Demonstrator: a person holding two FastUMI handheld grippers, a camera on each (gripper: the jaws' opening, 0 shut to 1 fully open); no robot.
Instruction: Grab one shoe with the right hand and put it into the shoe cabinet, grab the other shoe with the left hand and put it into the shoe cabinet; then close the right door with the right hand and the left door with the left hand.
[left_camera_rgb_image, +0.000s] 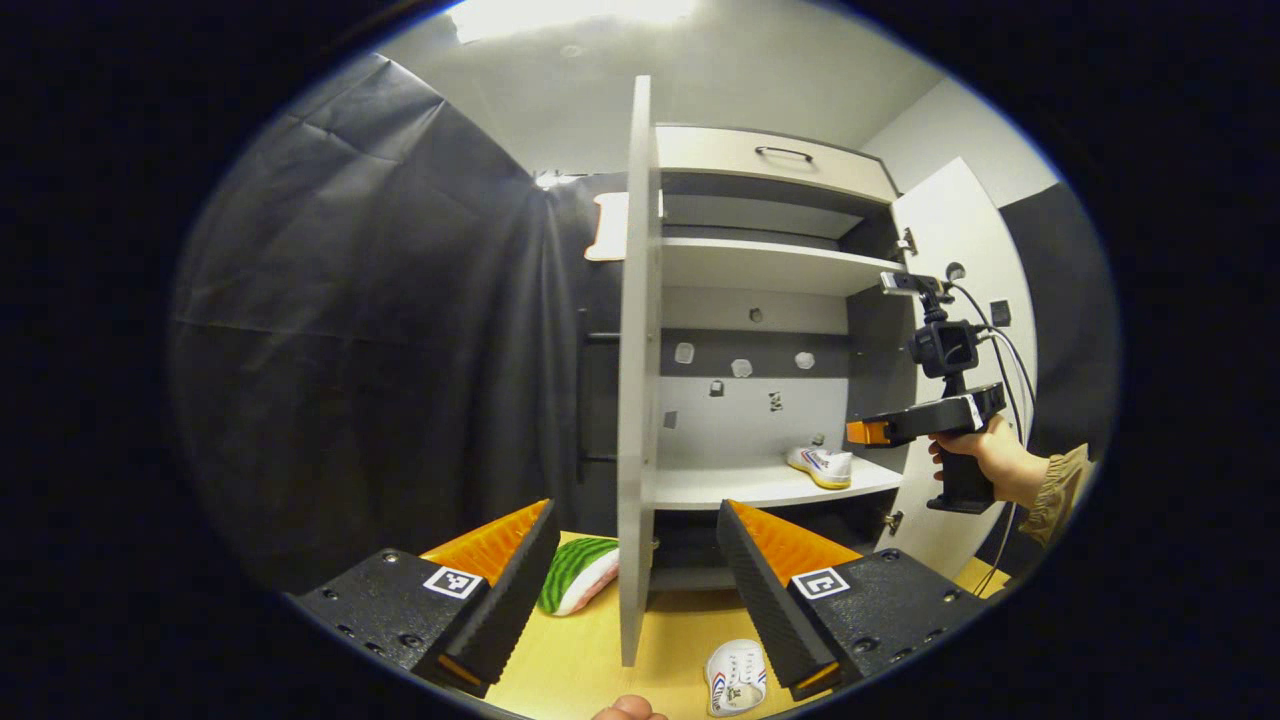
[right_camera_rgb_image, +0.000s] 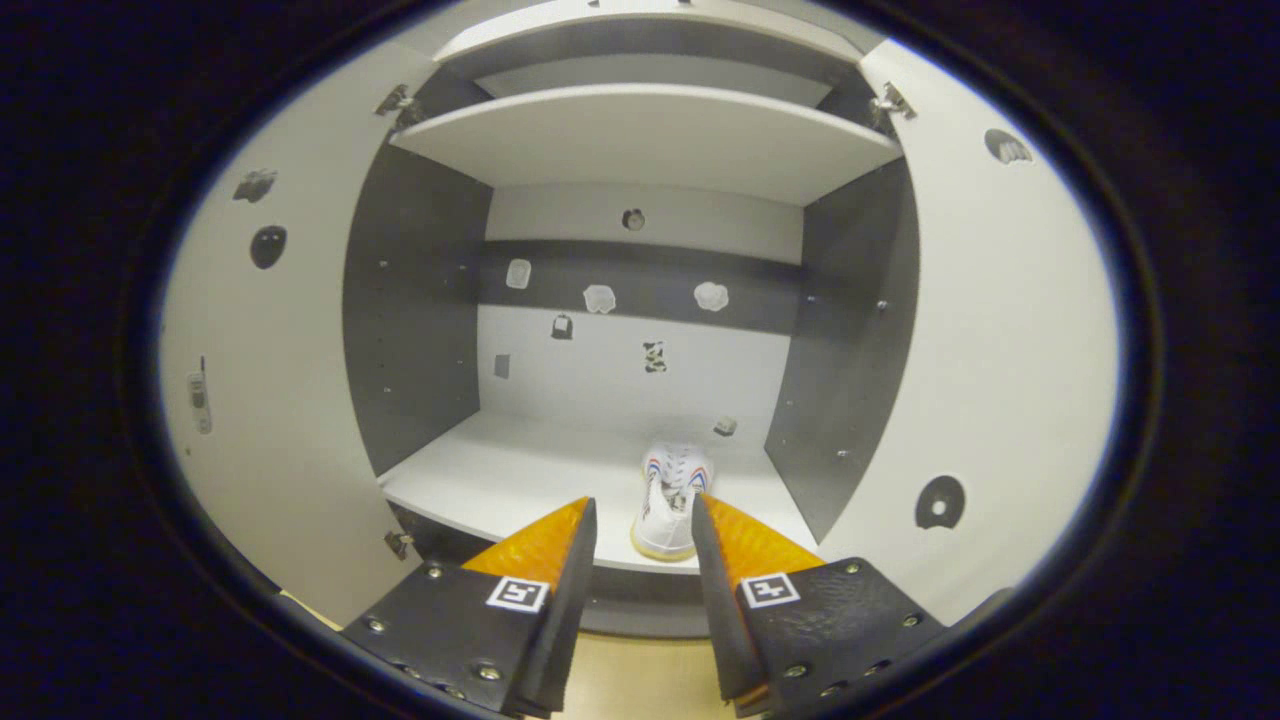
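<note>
Shoe cabinet (right_camera_rgb_image: 640, 140) white outside, grey inner walls, both doors swung open. Left door (left_camera_rgb_image: 637, 380) seen edge-on in my left gripper view; right door (left_camera_rgb_image: 960, 300) wide open. One white shoe (right_camera_rgb_image: 670, 500) with red-blue stripes and pale sole upright on lower shelf, toward right side. Other white shoe (left_camera_rgb_image: 735, 678) lies on table before cabinet, near left door's bottom edge.

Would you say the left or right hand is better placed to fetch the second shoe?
Left: its open tongs hang just above the shoe on the floor, while the right tongs face the shelf.
</note>
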